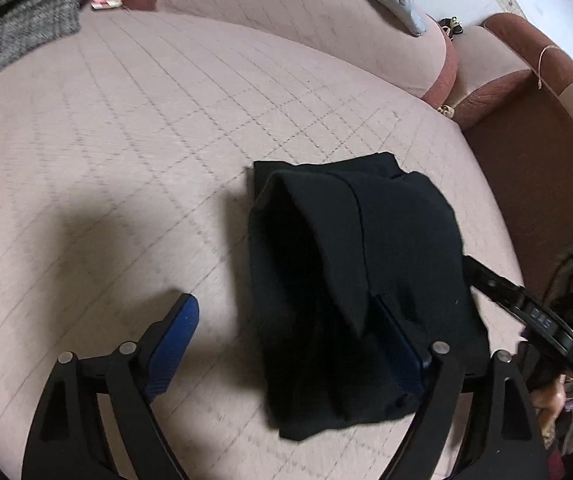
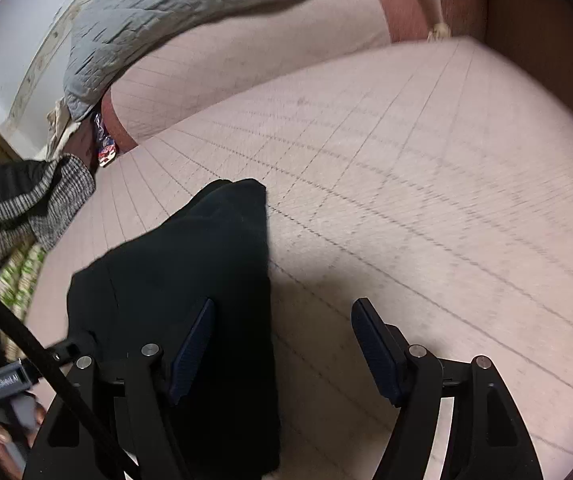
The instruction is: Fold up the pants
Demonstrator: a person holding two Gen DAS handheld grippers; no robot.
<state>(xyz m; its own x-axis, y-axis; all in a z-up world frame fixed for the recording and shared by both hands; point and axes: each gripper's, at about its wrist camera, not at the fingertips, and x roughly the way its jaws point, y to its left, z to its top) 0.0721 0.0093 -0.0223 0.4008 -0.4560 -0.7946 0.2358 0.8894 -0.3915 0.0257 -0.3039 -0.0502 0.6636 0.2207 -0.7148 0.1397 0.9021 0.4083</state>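
Two grippers hang over a pink quilted sofa seat, both with jaws spread wide and pinching nothing. The left gripper straddles the near part of the black pants: its left blue pad stands over bare cushion, while its right pad sits against the cloth, partly covered by a fold. The right gripper has its left pad over the pants and its right pad over bare seat; whether that left pad touches the cloth I cannot tell.

The pants lie folded into a thick bundle towards the seat's front edge, layered, with an open rounded fold facing the left camera.

Further out, a grey knitted garment lies at the seat's far left corner, and a pale grey quilted blanket drapes over the backrest. A brown armrest closes the right end.
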